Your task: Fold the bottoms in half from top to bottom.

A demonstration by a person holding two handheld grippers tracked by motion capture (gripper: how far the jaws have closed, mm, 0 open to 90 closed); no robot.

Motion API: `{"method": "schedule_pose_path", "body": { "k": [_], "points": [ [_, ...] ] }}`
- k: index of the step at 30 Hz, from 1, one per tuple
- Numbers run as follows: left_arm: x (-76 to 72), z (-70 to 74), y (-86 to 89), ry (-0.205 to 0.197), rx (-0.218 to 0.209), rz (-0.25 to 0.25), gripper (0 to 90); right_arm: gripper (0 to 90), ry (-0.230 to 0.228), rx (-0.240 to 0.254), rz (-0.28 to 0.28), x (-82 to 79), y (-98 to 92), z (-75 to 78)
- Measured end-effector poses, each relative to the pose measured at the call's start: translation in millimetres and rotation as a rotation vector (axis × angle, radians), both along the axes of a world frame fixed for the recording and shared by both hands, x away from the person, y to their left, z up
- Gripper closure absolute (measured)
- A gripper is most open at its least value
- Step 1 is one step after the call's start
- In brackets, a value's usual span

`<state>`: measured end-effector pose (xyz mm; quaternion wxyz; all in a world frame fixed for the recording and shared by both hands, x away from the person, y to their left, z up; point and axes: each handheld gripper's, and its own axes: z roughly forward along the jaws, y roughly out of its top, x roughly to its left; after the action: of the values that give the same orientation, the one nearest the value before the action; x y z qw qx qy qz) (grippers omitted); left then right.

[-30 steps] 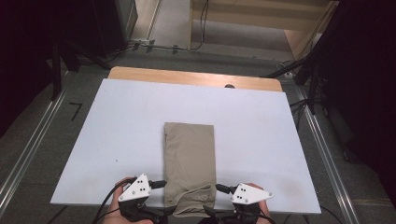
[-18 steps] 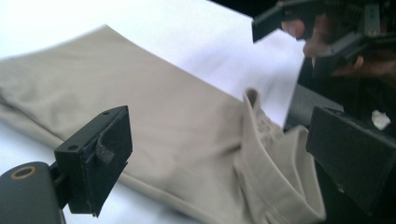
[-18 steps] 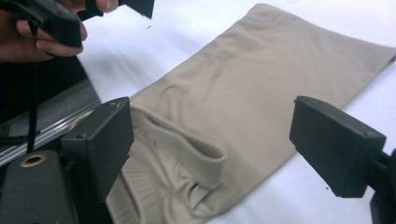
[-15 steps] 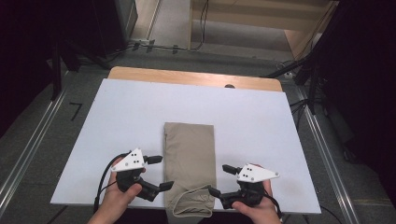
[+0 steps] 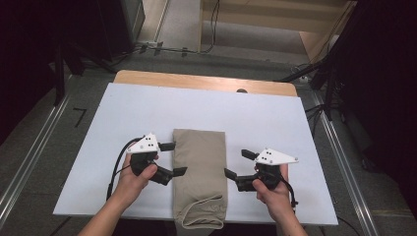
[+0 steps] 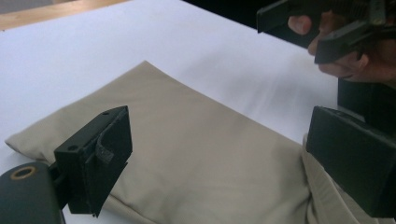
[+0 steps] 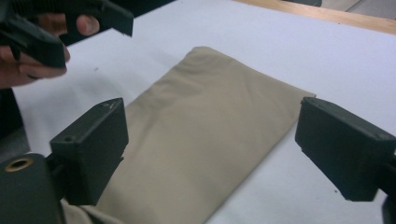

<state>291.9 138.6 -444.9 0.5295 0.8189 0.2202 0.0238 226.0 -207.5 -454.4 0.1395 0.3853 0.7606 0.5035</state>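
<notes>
Cloth [image 5: 199, 169] folded, lying lengthwise at bench [image 5: 98, 123] near edge; left tool [image 5: 169, 158] and right tool [image 5: 237, 164] flank it, both gaping wide, likely poised to pinch its sides.

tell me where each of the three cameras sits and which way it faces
High view: above the person's side, looking forward and down at the white table, folded beige cloth, both hands, left tongs and right tongs.
Left gripper view: rides the left tongs, looking across the cloth toward the right hand.
Right gripper view: rides the right tongs, facing the opposite way, left hand beyond.
Both gripper views share the cloth, each with the opposite hand.
</notes>
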Motion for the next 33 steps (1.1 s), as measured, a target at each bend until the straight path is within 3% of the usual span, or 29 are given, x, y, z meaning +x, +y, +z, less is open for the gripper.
{"method": "schedule_pose_path", "body": {
  "k": [2, 4, 6, 12, 15, 21, 24, 25, 28, 33],
  "points": [
    [9.2, -0.6, 2.4, 0.016, -0.011, 0.002, 7.6, 7.1, 0.000, -0.018, 0.001, 7.7, -0.2, 1.5],
    [18.7, -1.8, 2.8, 0.019, 0.005, 0.023, 7.6, 5.5, 0.005, -0.028, -0.008, 16.1, -1.0, 3.3],
    [28.0, -3.3, 2.6, 0.019, 0.017, 0.035, 7.6, 0.0, 0.014, -0.018, -0.007, 26.0, -3.5, 4.0],
    [55.4, -13.3, 1.6, 0.025, 0.013, 0.057, 7.6, 0.0, 0.048, -0.017, -0.040, 56.4, -3.6, -5.6],
    [67.7, -19.7, -2.9, 0.050, 0.045, 0.065, 0.0, 0.0, 0.073, -0.042, -0.031, 70.7, 4.6, -12.9],
    [89.4, -31.0, -4.9, 0.104, 0.086, 0.126, 0.0, 0.0, 0.134, -0.084, -0.028, 102.1, 17.1, -26.8],
    [99.9, -38.4, -3.6, 0.169, 0.103, 0.165, 0.0, 16.5, 0.145, -0.104, -0.089, 114.1, 19.8, -32.1],
    [102.5, -41.0, -3.3, 0.182, 0.115, 0.191, 3.2, 17.8, 0.149, -0.103, -0.092, 117.8, 19.6, -34.1],
    [108.0, -47.9, -2.2, 0.197, 0.153, 0.257, 24.1, 25.4, 0.184, -0.114, -0.101, 127.6, 20.5, -40.3],
    [111.8, -57.3, -4.4, 0.206, 0.227, 0.296, 37.1, 40.6, 0.205, -0.171, -0.142, 138.4, 22.7, -50.0]
  ]
}}
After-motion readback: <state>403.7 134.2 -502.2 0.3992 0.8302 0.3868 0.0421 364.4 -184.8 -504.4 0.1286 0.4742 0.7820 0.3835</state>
